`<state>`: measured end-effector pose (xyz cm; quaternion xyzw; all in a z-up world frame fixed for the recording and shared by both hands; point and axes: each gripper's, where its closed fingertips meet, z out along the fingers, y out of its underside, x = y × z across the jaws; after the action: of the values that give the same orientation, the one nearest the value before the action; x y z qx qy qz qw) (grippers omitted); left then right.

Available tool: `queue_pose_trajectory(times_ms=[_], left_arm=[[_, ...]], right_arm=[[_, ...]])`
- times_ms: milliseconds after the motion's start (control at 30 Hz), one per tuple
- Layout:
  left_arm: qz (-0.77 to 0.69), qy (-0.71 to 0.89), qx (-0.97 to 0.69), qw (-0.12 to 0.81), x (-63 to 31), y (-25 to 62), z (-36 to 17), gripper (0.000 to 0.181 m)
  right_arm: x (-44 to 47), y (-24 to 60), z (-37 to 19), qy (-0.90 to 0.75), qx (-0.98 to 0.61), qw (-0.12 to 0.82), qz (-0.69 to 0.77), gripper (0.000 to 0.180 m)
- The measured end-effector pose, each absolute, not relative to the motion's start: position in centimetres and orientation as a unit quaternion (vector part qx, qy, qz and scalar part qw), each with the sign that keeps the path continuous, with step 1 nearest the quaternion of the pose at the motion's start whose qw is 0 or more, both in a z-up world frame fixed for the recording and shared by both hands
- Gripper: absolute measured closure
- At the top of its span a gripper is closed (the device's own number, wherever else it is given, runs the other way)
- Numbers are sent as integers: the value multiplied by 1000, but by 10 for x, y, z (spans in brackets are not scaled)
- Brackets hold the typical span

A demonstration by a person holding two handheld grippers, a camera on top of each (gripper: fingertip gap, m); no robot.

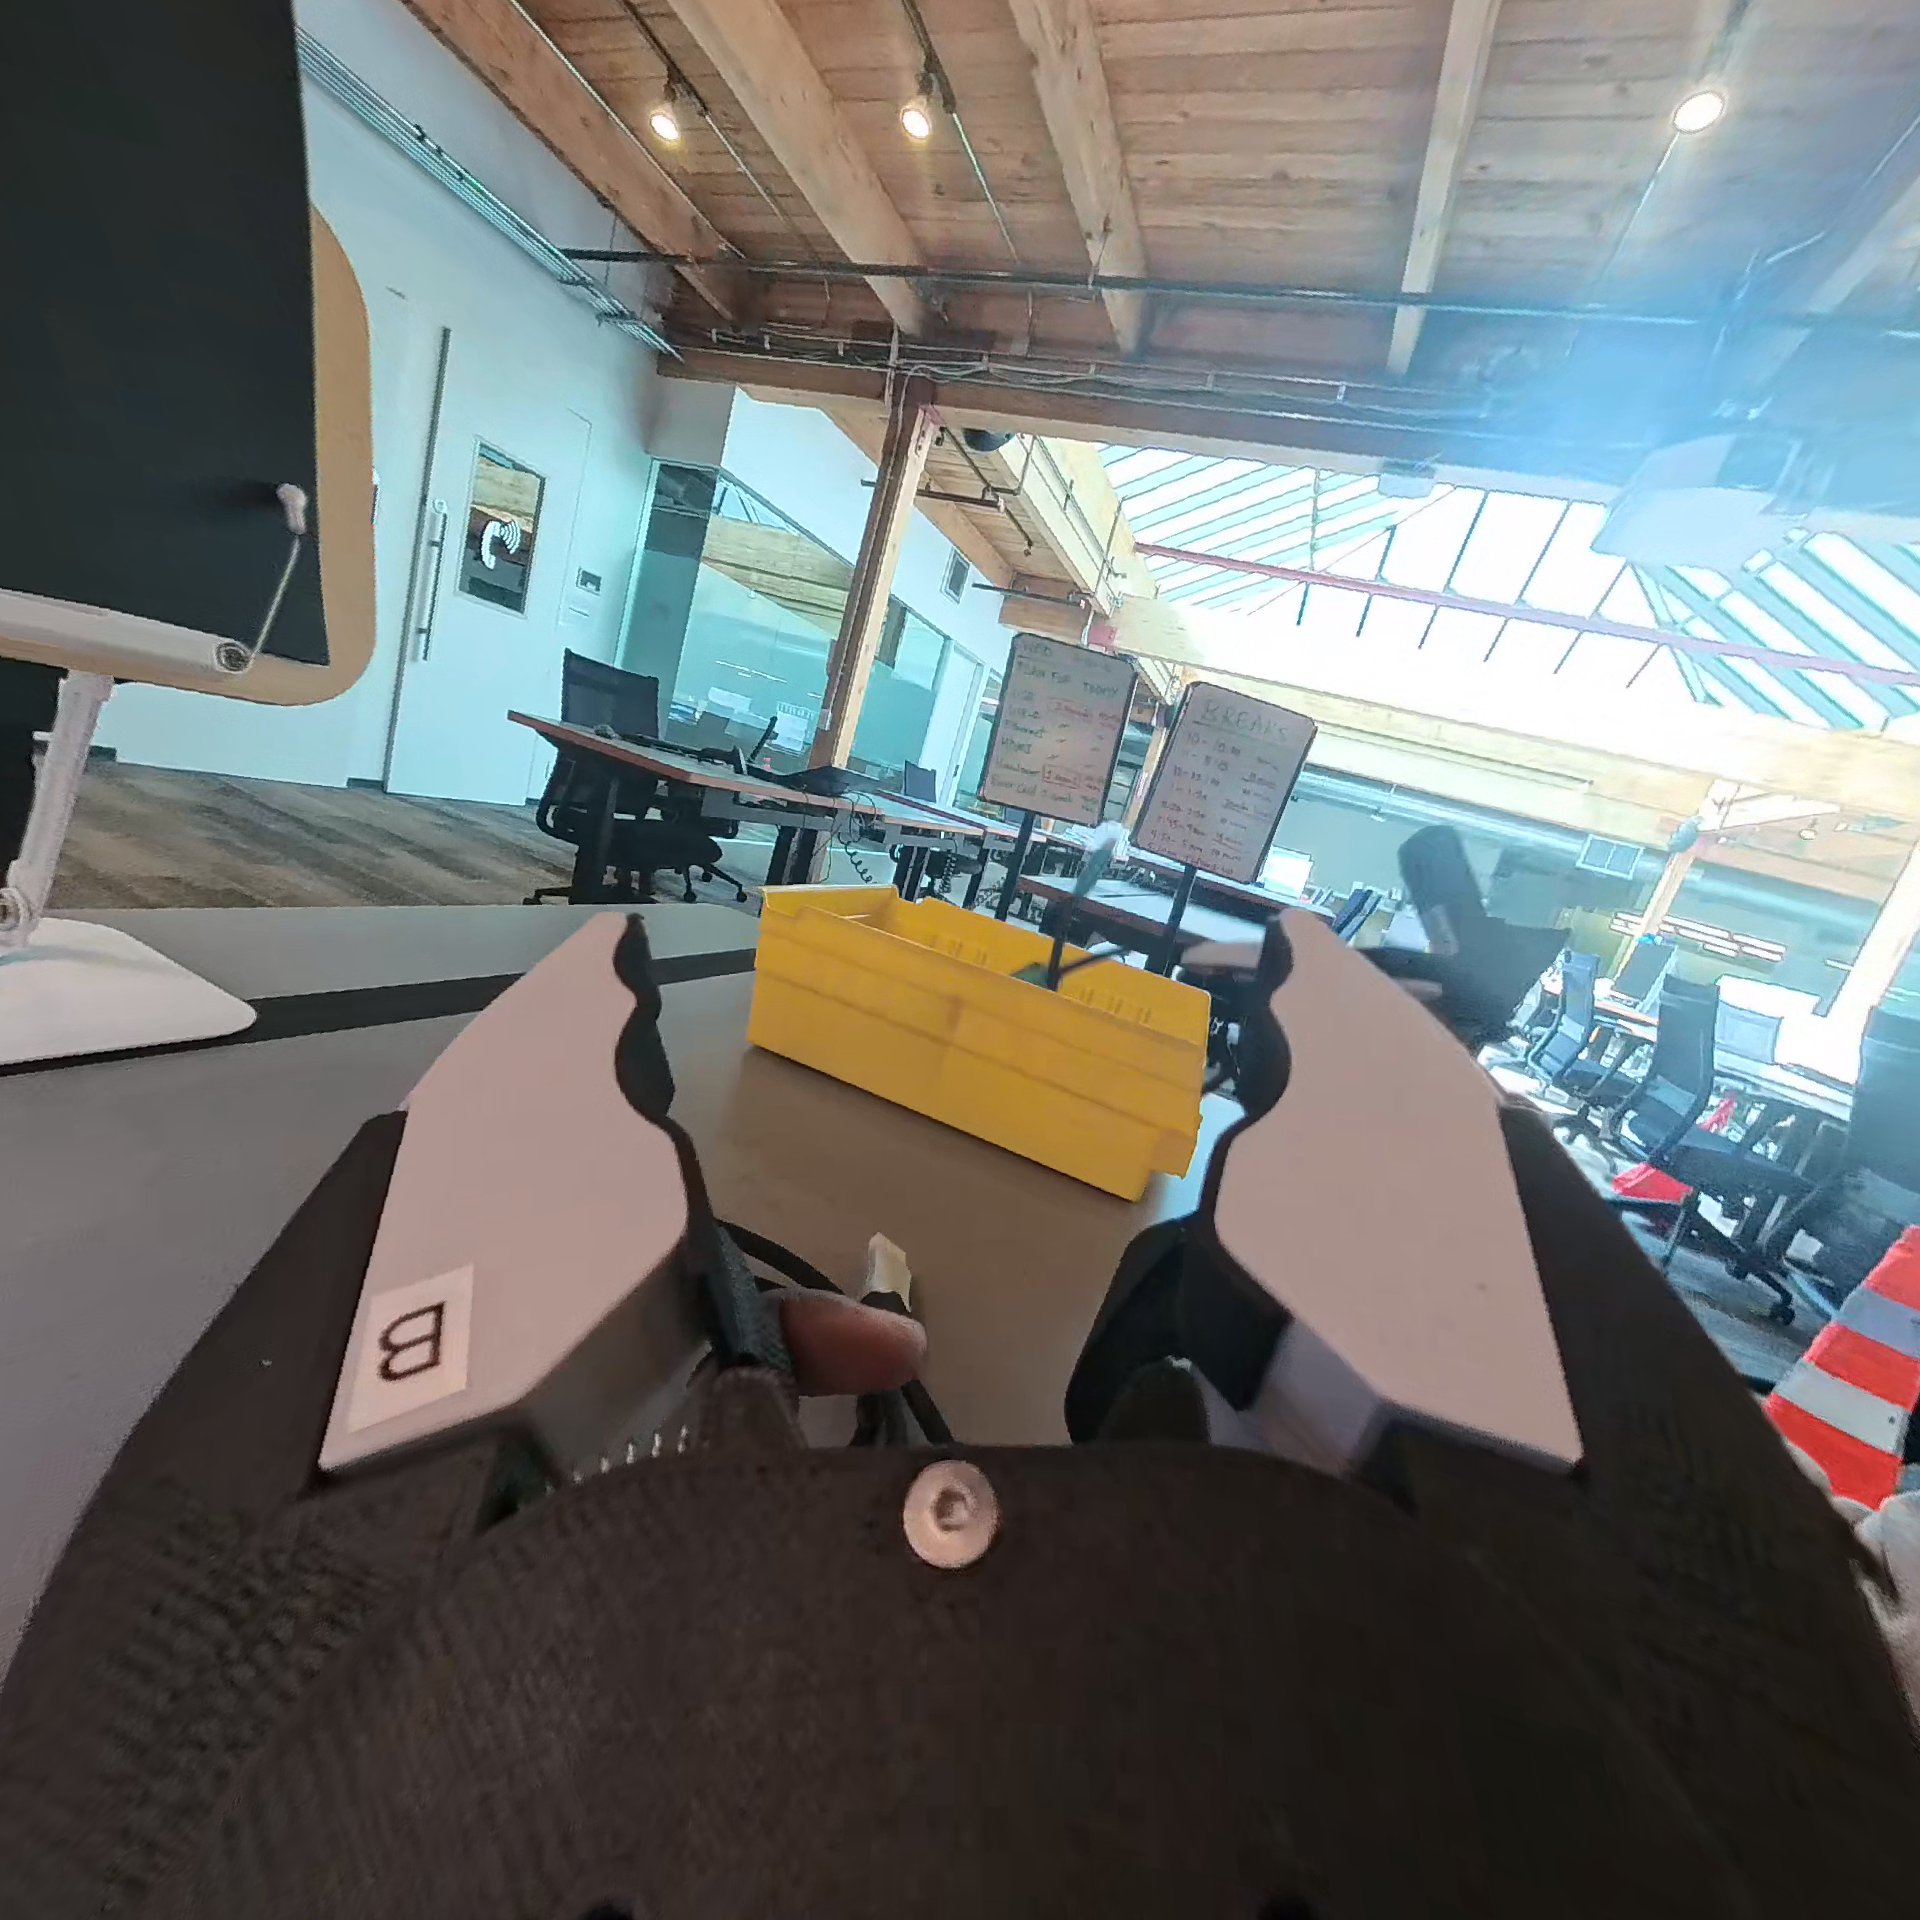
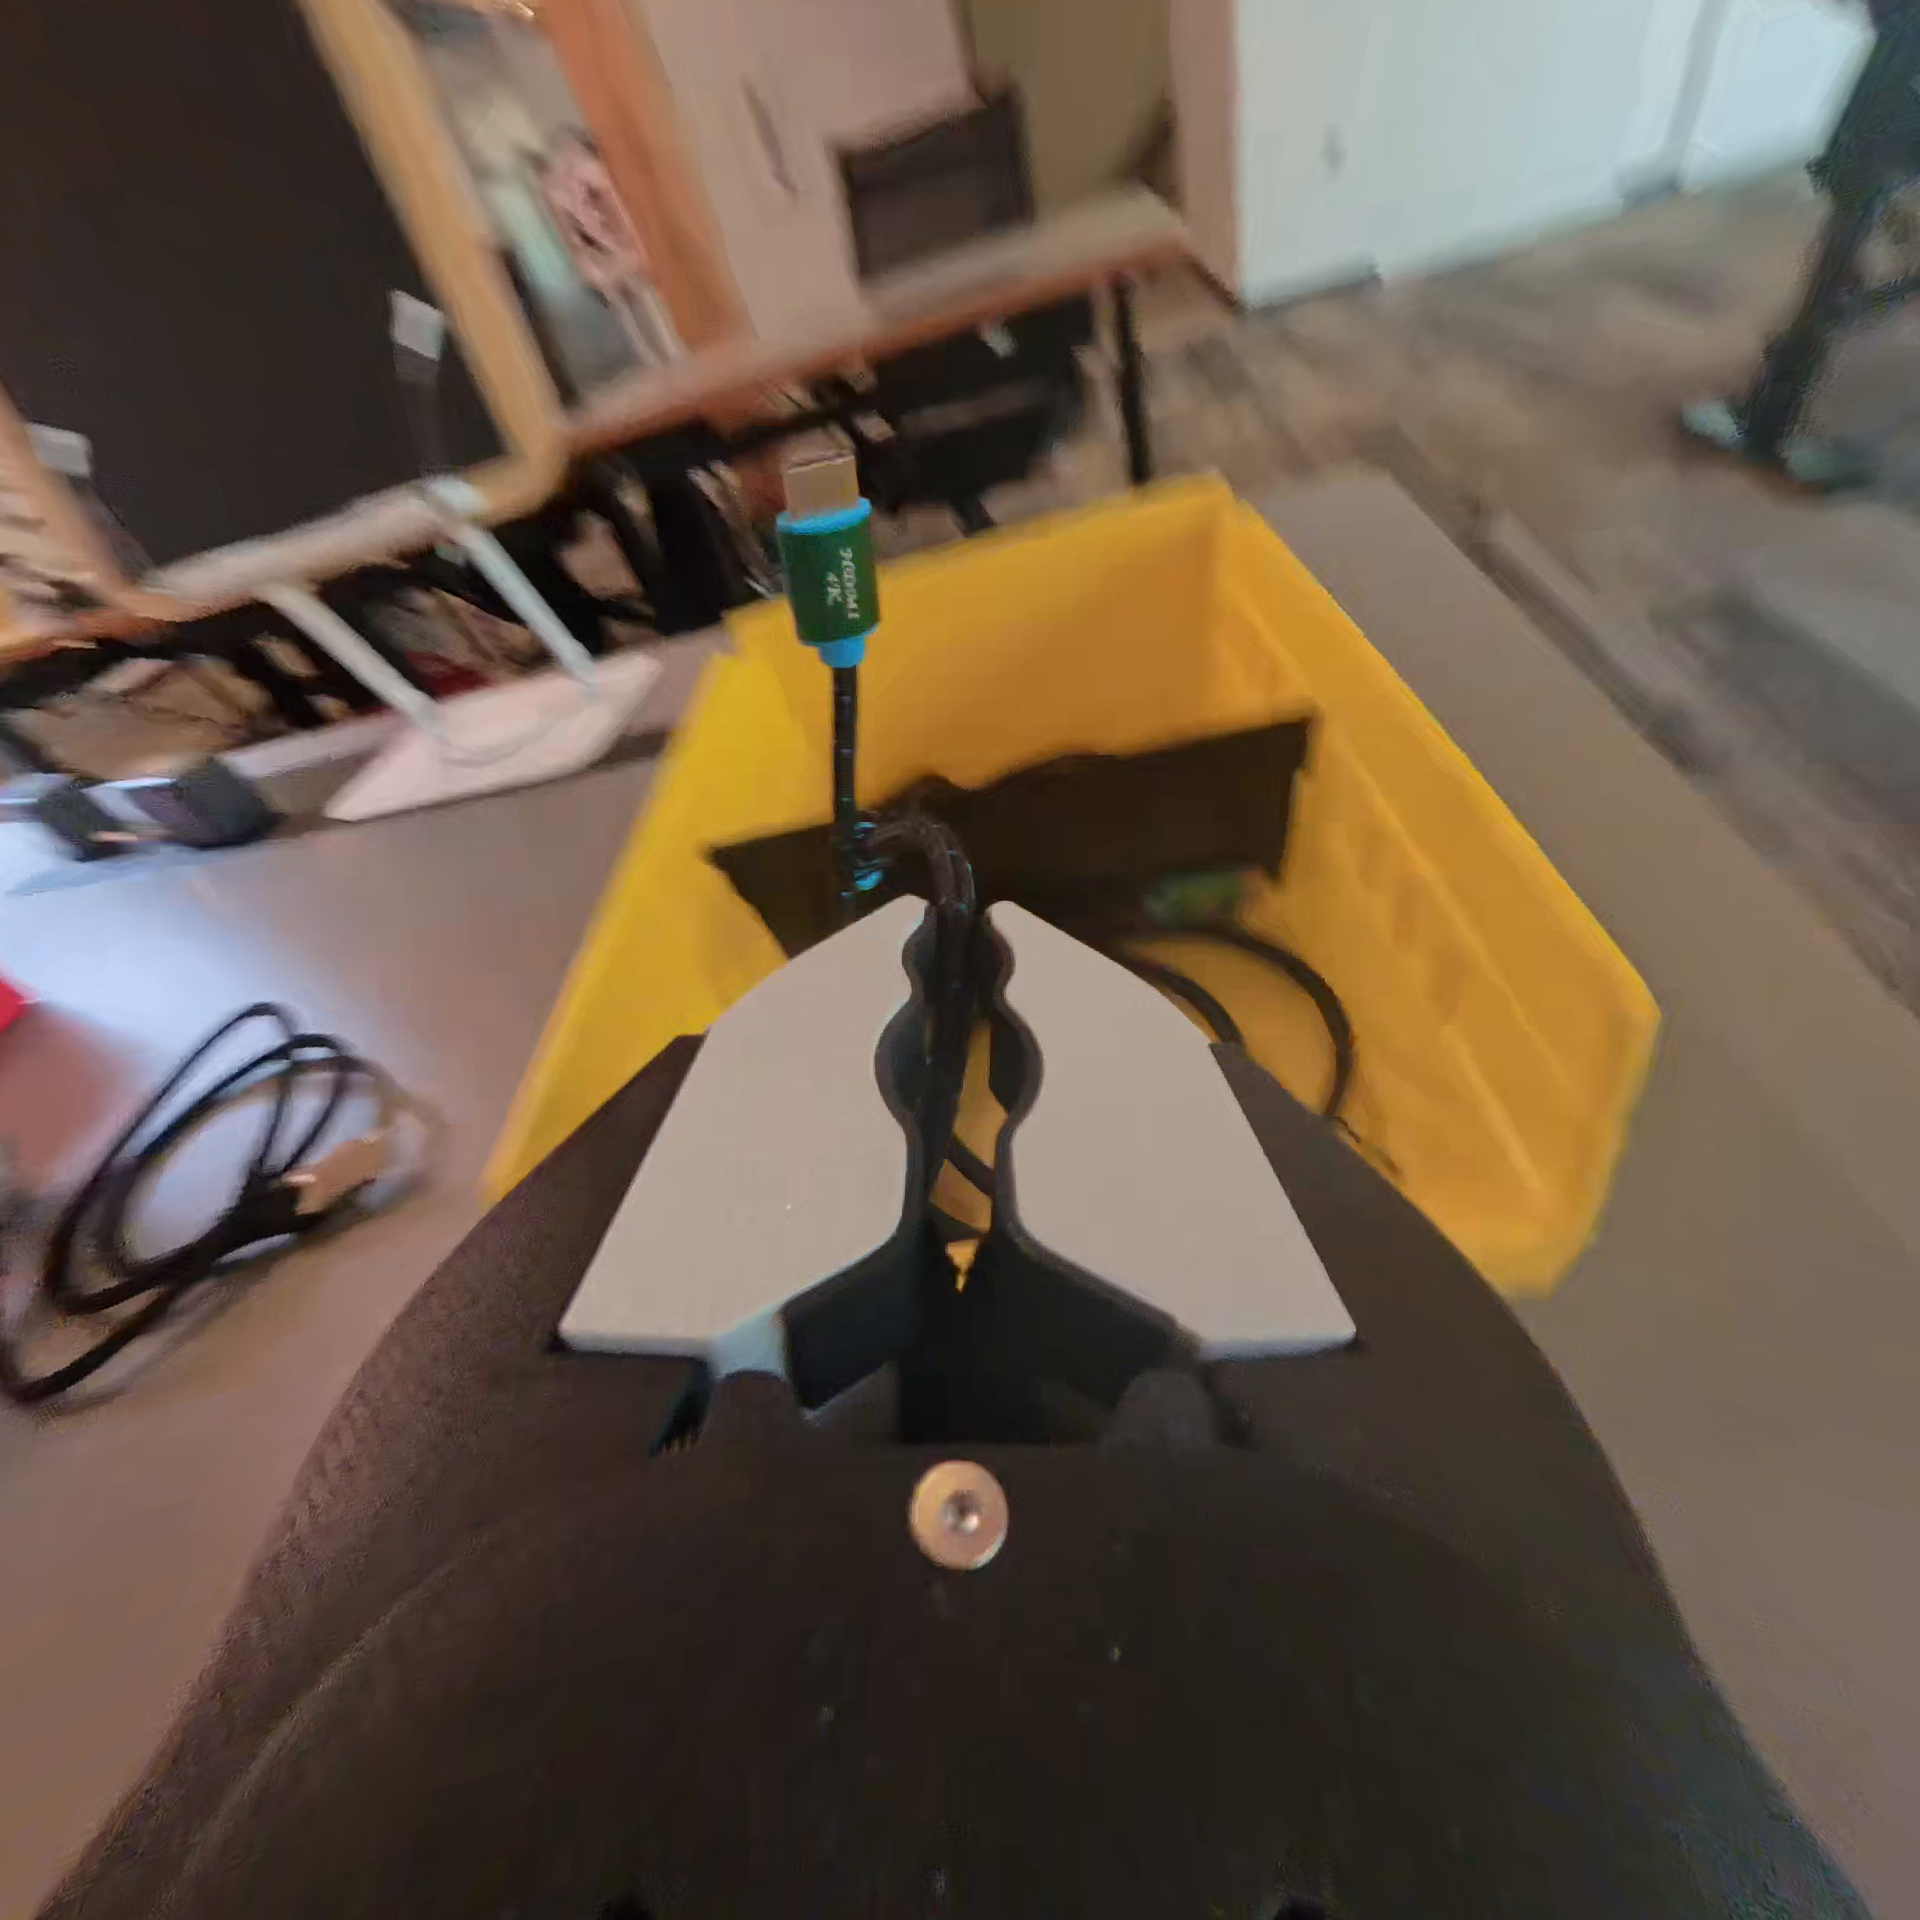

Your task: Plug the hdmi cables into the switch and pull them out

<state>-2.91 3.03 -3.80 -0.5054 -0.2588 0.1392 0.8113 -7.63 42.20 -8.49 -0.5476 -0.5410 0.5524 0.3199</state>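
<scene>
A braided black HDMI cable (image 2: 951, 997) with a green plug sleeve trimmed in blue and a gold-coloured metal tip is pinched between the two grey, scallop-edged fingers of the right gripper (image 2: 954, 920), whose jaws are closed narrowly on a bundled loop of the cord rather than on the plug itself. The green plug (image 2: 828, 582) is thereby left standing upright and free above the fingertips — a hold that seems chosen to lift the cable out, not yet to aim it at a port. The gripper is poised over the open yellow plastic bin (image 2: 1455, 935) on the grey tabletop (image 2: 343, 935); inside the bin a flat black box-like shape (image 2: 1091, 821) is seen, which may be the switch, though motion blur prevents this from being confirmed, and more black cable is coiled on the bin floor. A second coiled black cable (image 2: 208, 1174) is laid on the table to the left of the bin, well apart from it. In the left wrist view the left gripper (image 1: 956, 940) is held low behind the same yellow bin (image 1: 977, 1049) with its jaws spread wide and nothing between them — apparently kept ready to steady the bin or receive the plug. A fingertip (image 1: 852, 1340) of the person is visible near that gripper's base. The plugging step is judged not yet begun.
</scene>
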Motion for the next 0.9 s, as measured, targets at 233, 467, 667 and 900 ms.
queue_pose_trajectory(times_ms=[233,467,667,900], left_arm=[[138,-258,-512,808,-28,32,-39,76],[142,-254,-513,807,-27,33,-39,77],[148,-248,-516,806,-26,34,-38,79],[161,-243,-532,795,-26,37,-42,80]], right_arm=[[-88,472,-140,-558,-652,382,342,169],[-98,453,-164,-680,-576,393,225,171],[-111,449,-149,-689,-509,468,217,170],[-69,462,-138,-622,-610,417,259,157]])
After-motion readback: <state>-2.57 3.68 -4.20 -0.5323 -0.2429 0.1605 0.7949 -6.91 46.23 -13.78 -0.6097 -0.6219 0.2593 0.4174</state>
